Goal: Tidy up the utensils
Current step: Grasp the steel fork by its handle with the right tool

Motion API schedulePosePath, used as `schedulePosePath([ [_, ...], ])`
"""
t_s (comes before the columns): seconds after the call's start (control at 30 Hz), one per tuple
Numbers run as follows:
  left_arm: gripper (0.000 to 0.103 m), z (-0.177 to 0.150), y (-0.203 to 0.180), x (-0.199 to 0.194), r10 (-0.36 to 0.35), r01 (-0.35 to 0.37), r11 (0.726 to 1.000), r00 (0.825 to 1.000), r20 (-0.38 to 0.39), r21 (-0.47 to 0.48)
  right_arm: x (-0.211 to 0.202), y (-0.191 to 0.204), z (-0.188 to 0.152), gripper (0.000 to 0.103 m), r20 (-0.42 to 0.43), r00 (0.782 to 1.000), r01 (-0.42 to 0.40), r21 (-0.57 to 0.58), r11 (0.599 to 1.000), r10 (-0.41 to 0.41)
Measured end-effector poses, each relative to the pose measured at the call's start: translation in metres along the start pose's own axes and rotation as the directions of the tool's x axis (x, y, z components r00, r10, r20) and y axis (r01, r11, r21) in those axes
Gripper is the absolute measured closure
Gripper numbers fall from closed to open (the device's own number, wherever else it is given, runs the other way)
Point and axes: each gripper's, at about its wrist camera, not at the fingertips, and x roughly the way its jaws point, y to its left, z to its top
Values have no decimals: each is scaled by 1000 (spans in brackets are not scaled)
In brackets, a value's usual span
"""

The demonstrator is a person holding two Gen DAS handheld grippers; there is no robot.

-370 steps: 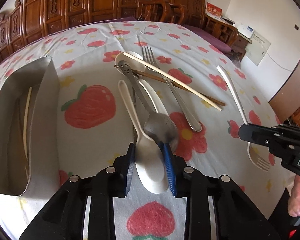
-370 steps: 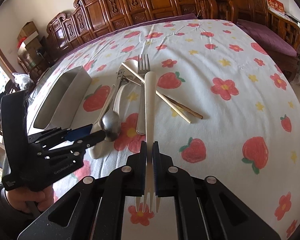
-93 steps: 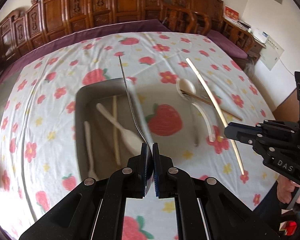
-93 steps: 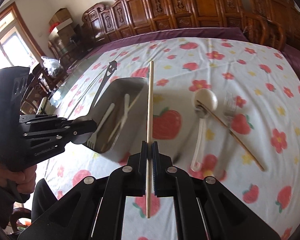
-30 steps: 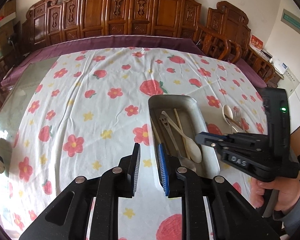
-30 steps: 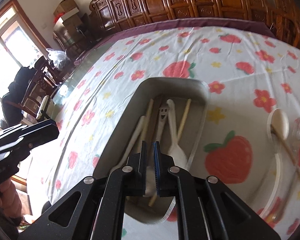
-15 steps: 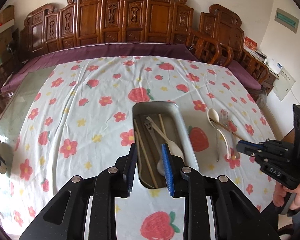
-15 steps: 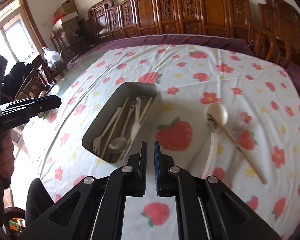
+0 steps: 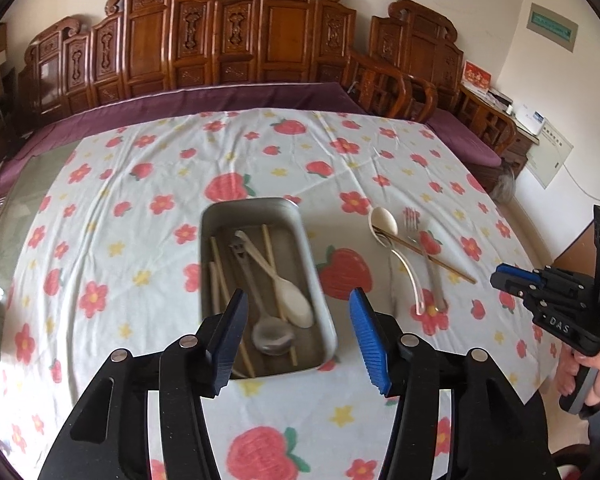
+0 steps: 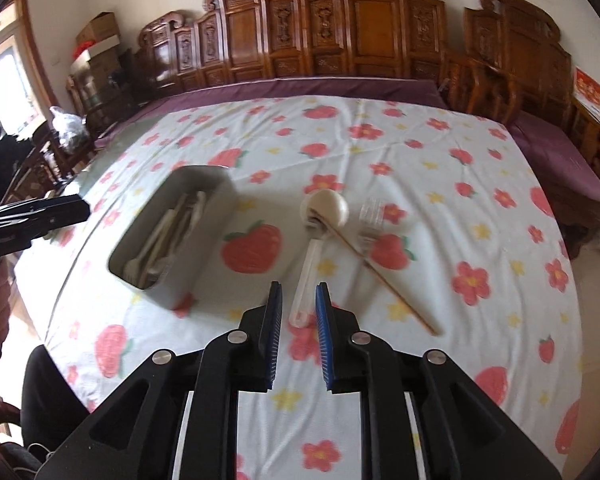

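Observation:
A metal tray (image 9: 311,258) (image 10: 204,236) on the strawberry tablecloth holds a white spoon (image 9: 288,294), a metal spoon (image 9: 270,334), chopsticks and a white fork. To its right lie a white ladle spoon (image 9: 384,222) (image 10: 326,206), a clear spoon (image 9: 410,274) (image 10: 306,280), a metal fork (image 9: 430,268) and a brown chopstick (image 9: 440,262) (image 10: 384,280). My left gripper (image 9: 296,336) is open wide and empty above the tray's near end. My right gripper (image 10: 298,320) is open and empty, its jaws either side of the clear spoon's handle end, above it.
Carved wooden chairs (image 9: 236,36) line the table's far side. The right gripper body (image 9: 556,304) shows at the right of the left wrist view, the left gripper body (image 10: 32,218) at the left of the right wrist view.
Both grippers have opened wider. The right gripper has swung right from the tray toward the loose utensils. The left gripper has stayed over the tray.

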Motion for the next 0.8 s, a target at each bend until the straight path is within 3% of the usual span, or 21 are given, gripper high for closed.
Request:
schedulePosePath([
  [0.07,48,-1,-8,6,-9,9,1000,1000,-8,8,7,-12,-3,84,-15,1000,20,9,1000,-19],
  [0.1,41,-1,-12,8,-13,13,1000,1000,-8,12,11,-16,-4,84,-22,999,25,14,1000,-25],
  [0.3,33,-5,-33,24,-28,30,999,999,-30,40,39,-35,-7,84,-64,998,32,49,998,-29],
  [0.8,31,-14,-61,50,-37,46,995,995,-96,89,126,-51,6,84,-159,986,54,48,997,-46],
])
